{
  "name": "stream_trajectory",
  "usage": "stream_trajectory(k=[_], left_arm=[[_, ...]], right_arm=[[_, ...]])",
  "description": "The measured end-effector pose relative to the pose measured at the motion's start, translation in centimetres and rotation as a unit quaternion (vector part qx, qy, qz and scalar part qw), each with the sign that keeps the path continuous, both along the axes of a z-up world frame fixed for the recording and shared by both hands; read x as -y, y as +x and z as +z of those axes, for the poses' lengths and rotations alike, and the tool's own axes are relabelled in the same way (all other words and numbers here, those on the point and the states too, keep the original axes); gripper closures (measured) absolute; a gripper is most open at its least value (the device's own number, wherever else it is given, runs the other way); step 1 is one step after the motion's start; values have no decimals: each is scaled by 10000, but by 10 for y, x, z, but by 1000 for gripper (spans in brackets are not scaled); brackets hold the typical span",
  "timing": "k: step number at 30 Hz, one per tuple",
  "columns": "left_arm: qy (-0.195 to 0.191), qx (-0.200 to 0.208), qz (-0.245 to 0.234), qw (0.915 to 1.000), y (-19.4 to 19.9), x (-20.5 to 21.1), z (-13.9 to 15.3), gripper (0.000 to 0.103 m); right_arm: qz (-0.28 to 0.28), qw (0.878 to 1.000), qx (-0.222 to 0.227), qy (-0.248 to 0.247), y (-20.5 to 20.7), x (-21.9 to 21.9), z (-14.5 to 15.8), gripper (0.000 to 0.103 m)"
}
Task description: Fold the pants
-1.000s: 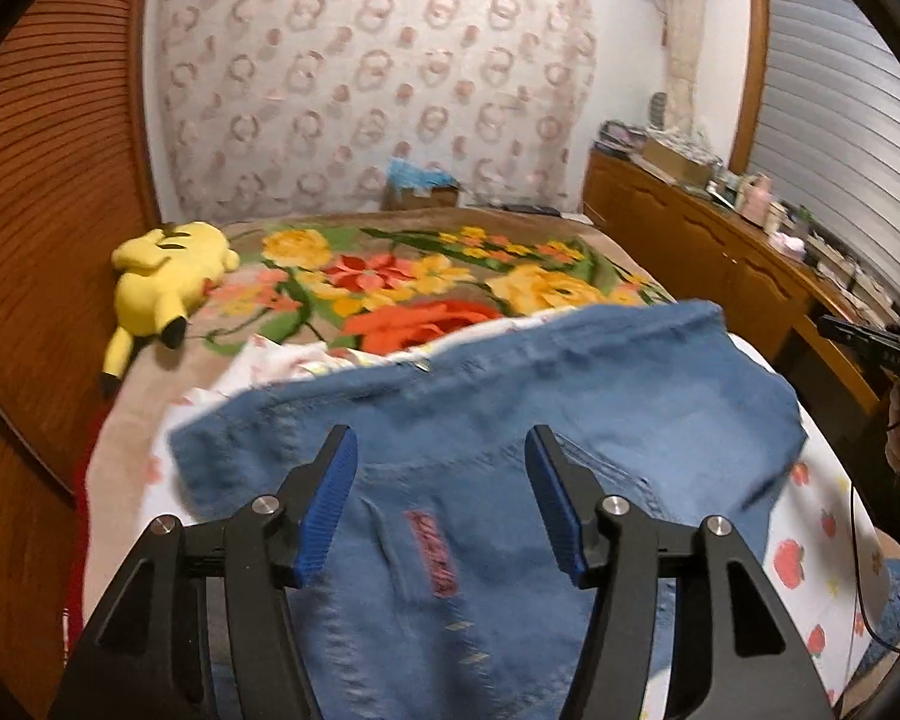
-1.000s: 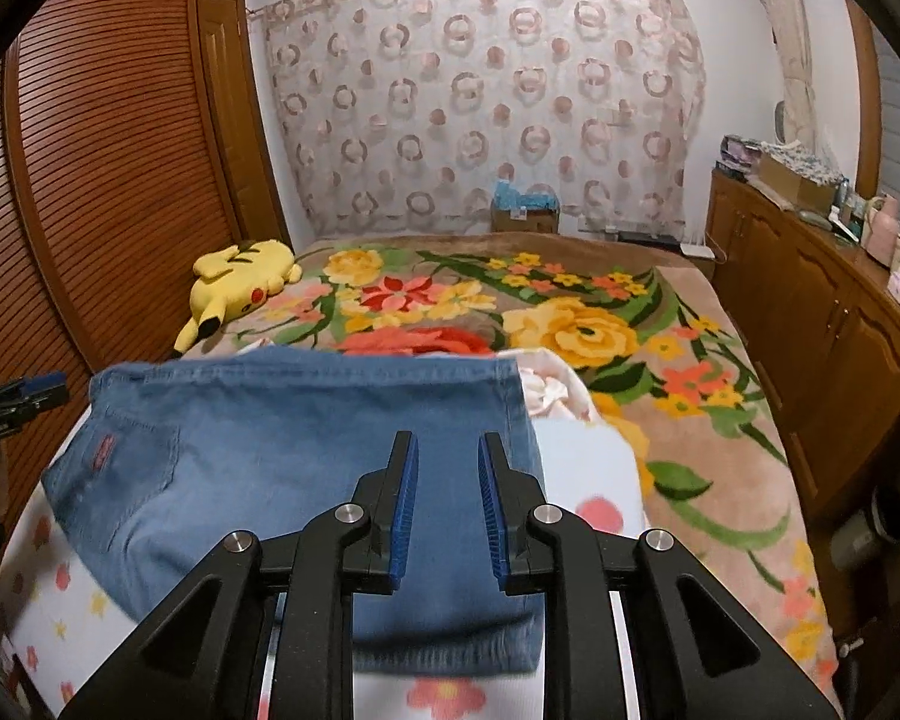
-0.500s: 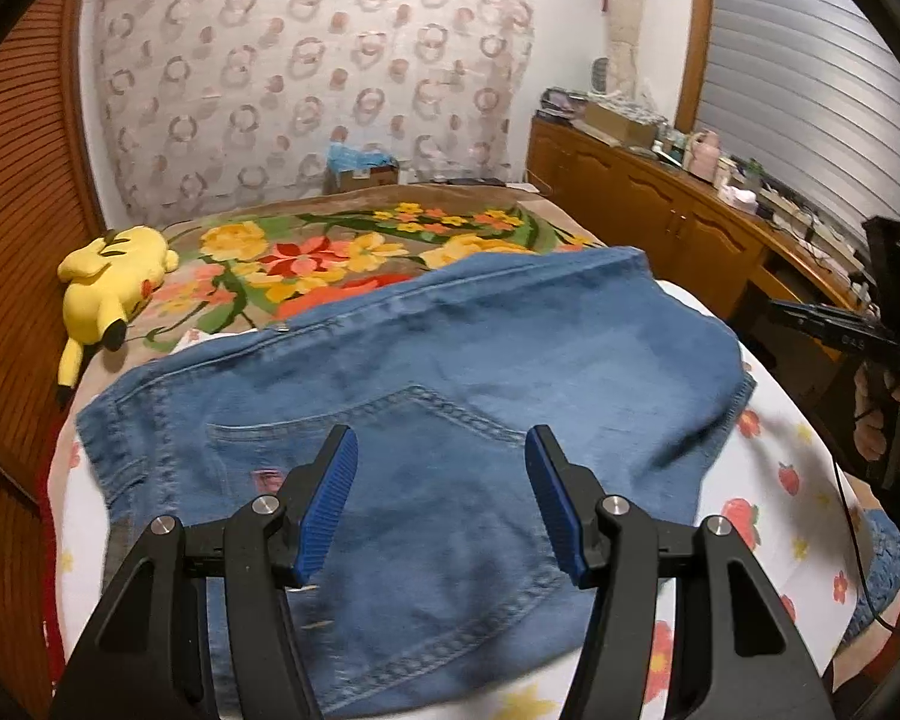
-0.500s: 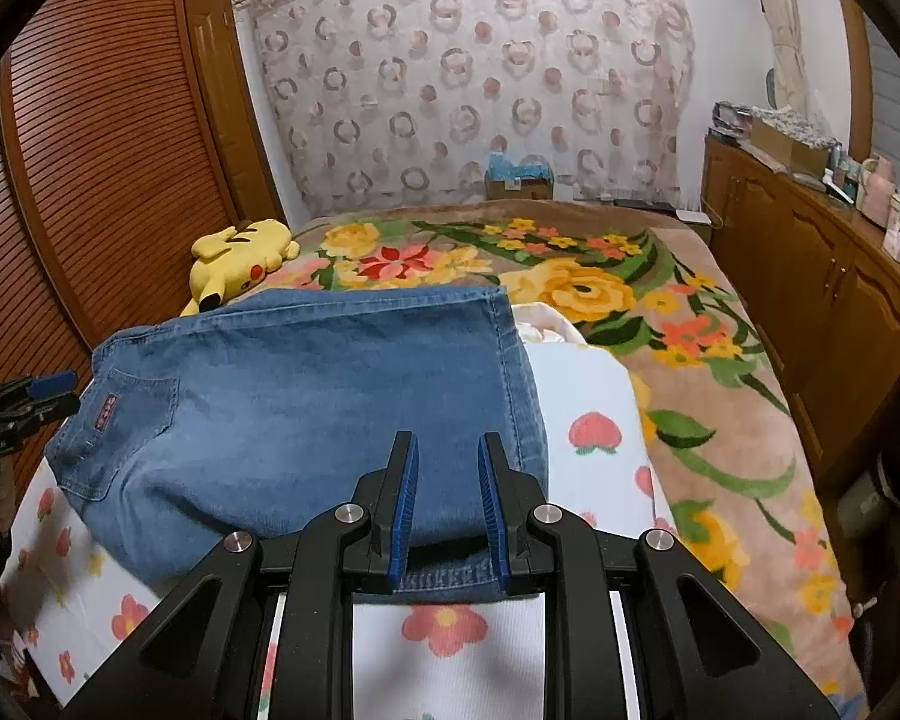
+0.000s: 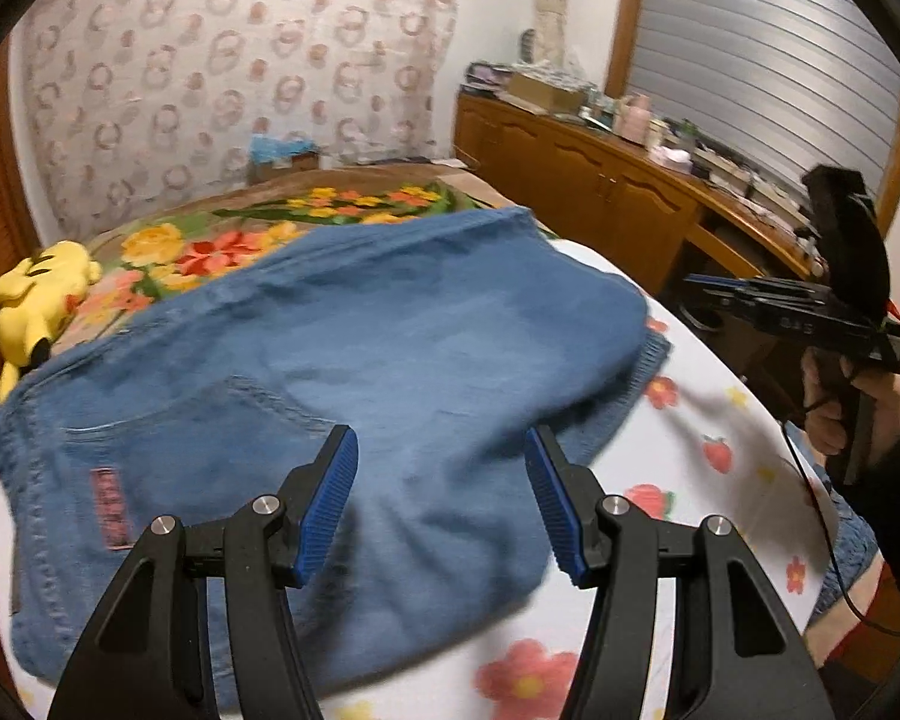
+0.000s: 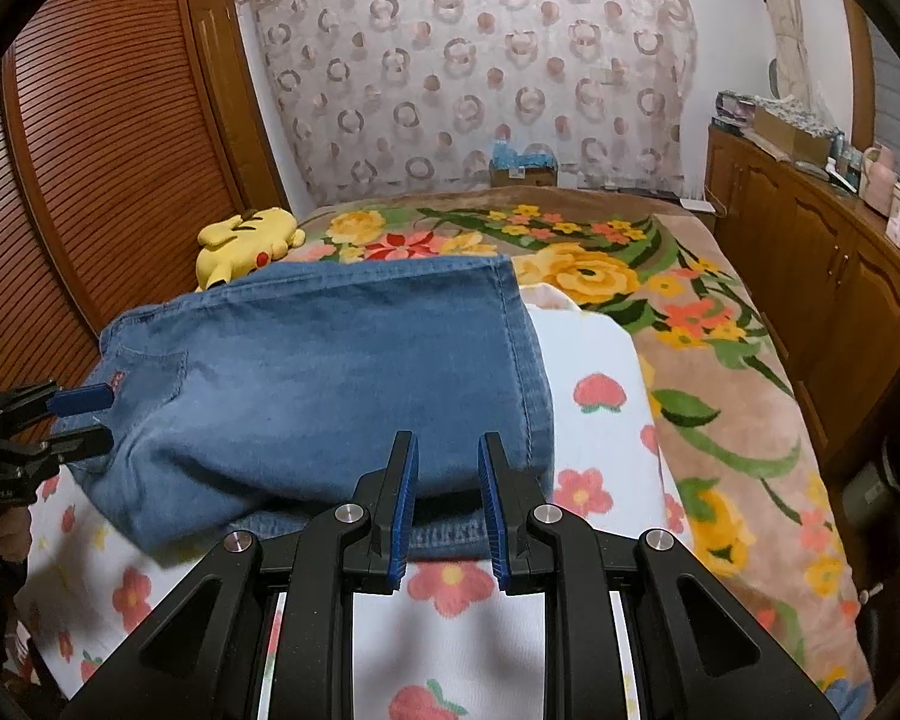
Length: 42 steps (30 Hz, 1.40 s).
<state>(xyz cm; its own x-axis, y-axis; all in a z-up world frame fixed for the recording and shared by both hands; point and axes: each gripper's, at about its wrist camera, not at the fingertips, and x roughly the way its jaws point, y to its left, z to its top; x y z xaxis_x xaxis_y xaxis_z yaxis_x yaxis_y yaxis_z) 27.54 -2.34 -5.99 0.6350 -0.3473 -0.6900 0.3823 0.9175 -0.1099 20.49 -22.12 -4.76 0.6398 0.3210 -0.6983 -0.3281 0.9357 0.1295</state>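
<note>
Folded blue jeans (image 5: 390, 360) lie flat on a white flowered sheet (image 5: 720, 420) on the bed, back pocket and red label toward the left. My left gripper (image 5: 441, 480) hovers open over their near edge, jaws wide, nothing between them. In the right wrist view the jeans (image 6: 330, 384) spread ahead of my right gripper (image 6: 447, 456), whose jaws stand a narrow gap apart over the folded hem, gripping nothing. The left gripper (image 6: 99, 420) shows there at the pocket end. The right gripper (image 5: 720, 288) appears at the left view's right, held by a hand (image 5: 834, 414).
A yellow plush toy (image 6: 246, 240) lies at the bed's far left on a floral blanket (image 6: 720, 360). Louvred wooden doors (image 6: 90, 150) run along the left. A cluttered wooden cabinet (image 6: 810, 264) lines the right, and a patterned curtain hangs behind the bed.
The left gripper has swung across toward the jeans' pocket end, and the right gripper has come into its view. The jeans have settled flatter. The right gripper has barely shifted.
</note>
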Motion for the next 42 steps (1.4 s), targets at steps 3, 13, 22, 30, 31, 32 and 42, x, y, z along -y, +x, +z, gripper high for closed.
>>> stream_trajectory(k=[3,13,22,30,31,32,42], left_arm=[[32,-53,-192,9998,-4,16,-3,44],[242,-474,-583,9969,-1,53,-32,54],[642,-483,-488,9956,1,57,-45,91],[207,-35,-463,9987,-19,43,-4,99],[159,-14,-450,9989,-19,41,-1,100],[91,22,-442,9990,-22,39,4,100],[117,-125,-372,9992,-12,33,-4,100]], right_arm=[[9,9999,-64,-96,-1,0,-2,81],[-66,9997,-247,-62,3,0,-7,80],[-54,9996,-283,-60,4,-4,-9,80],[-96,9994,-322,-75,7,-2,-16,80],[-114,9993,-336,-73,7,-1,-17,80],[-122,9993,-349,-75,8,-1,-17,80],[-103,9986,-506,-66,17,-4,-25,70]])
